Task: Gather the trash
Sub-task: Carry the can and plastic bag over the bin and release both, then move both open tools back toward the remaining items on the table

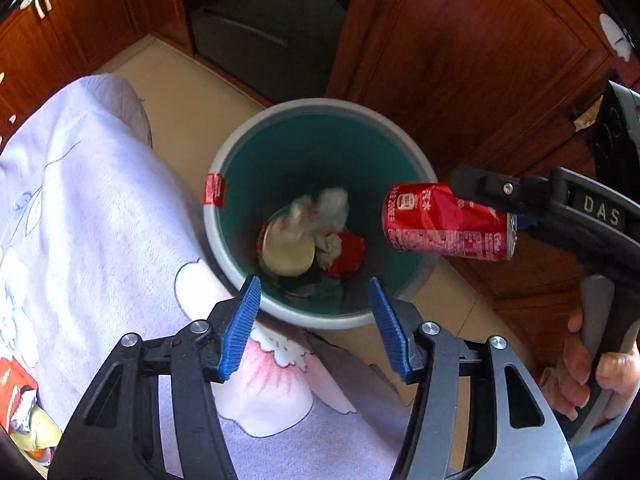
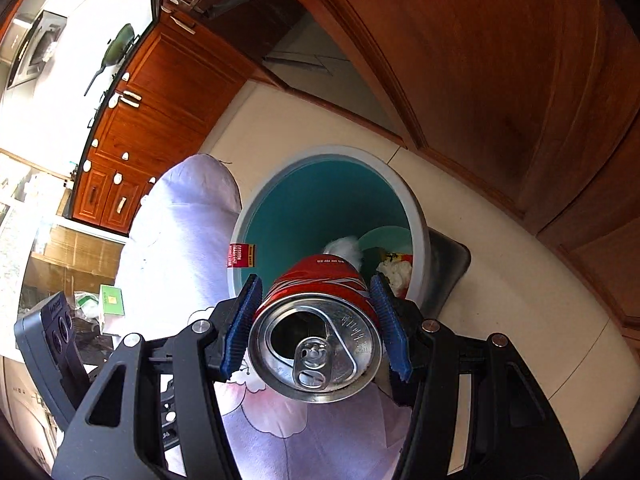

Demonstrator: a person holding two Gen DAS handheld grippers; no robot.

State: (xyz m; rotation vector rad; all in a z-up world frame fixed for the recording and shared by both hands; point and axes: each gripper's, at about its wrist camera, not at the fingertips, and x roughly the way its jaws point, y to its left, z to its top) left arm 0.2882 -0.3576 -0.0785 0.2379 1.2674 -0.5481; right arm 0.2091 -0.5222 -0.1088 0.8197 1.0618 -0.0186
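Observation:
A teal bin with a grey rim (image 1: 320,104) (image 2: 420,216) stands on the tiled floor and holds crumpled white tissue (image 1: 328,204), a round beige lid (image 1: 286,252) and a red wrapper (image 1: 344,256). My left gripper (image 1: 314,282) hangs open above the bin's near edge, with nothing between its blue pads. My right gripper (image 2: 315,280) (image 1: 472,220) is shut on a dented red drink can (image 2: 316,344) (image 1: 440,224), gripped across its sides. The can lies level over the bin's right rim, its opened top facing the right wrist camera.
A table under a lilac floral cloth (image 1: 100,220) presses against the bin's left side. Wooden cabinet doors (image 1: 460,60) rise close behind and to the right. A hand (image 1: 580,376) grips the right tool's handle. A red packet (image 1: 12,384) lies on the cloth. A dark object (image 2: 448,264) sits behind the bin.

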